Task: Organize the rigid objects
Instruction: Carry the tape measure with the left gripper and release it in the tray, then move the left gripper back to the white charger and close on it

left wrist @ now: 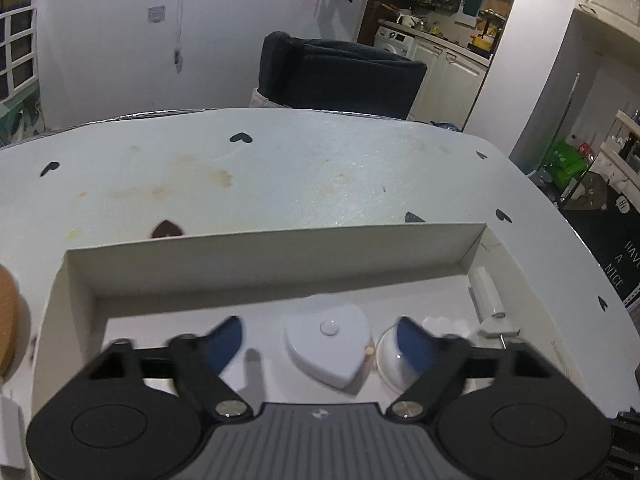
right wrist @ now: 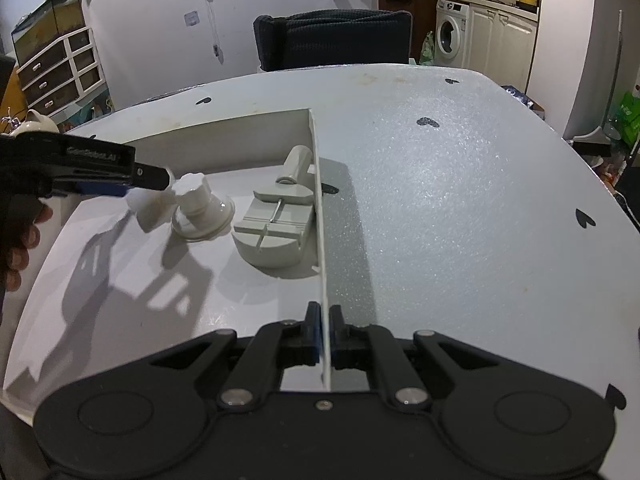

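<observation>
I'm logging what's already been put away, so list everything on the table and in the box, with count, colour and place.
table: one, pale grey with black hearts, under everything
box: one, white cardboard, open, on the table
heart-shaped case: one, white, on the box floor between the left gripper's fingers
suction cup: one, white with a knob, in the box beside the heart-shaped case
watch link tool: one, grey, in the box against its right wall
chair: one, dark, behind the table
left gripper: black with blue pads, open over the heart-shaped case
right gripper: black, shut on the box wall
hand: behind the left gripper
</observation>
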Demonstrator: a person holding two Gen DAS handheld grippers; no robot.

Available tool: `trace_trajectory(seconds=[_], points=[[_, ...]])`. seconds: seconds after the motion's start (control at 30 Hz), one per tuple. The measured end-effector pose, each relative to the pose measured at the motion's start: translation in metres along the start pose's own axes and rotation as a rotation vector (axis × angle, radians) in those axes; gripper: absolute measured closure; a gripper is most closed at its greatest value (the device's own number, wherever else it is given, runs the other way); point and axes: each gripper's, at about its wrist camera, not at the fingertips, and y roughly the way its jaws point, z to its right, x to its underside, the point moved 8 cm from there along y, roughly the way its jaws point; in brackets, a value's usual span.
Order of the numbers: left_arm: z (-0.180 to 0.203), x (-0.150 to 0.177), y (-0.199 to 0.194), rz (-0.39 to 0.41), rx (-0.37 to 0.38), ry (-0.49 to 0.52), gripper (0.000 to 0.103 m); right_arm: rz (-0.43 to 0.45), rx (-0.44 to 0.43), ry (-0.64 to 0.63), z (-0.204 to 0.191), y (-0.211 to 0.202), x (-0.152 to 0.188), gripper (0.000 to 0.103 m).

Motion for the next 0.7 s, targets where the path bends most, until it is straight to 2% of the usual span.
trace_trajectory(seconds=[0.3, 0.7], points=[[0.005, 0.013, -0.021, -0.008, 0.006, 0.038, 0.002, -0.001, 0.002, -0.005, 0.000, 0.001, 0.000, 0.098], [0.008, 0.019, -0.068, 0.053, 0.035, 0.064, 0.000, -0.004, 0.011, -0.021, -0.001, 0.001, 0.000, 0.098]])
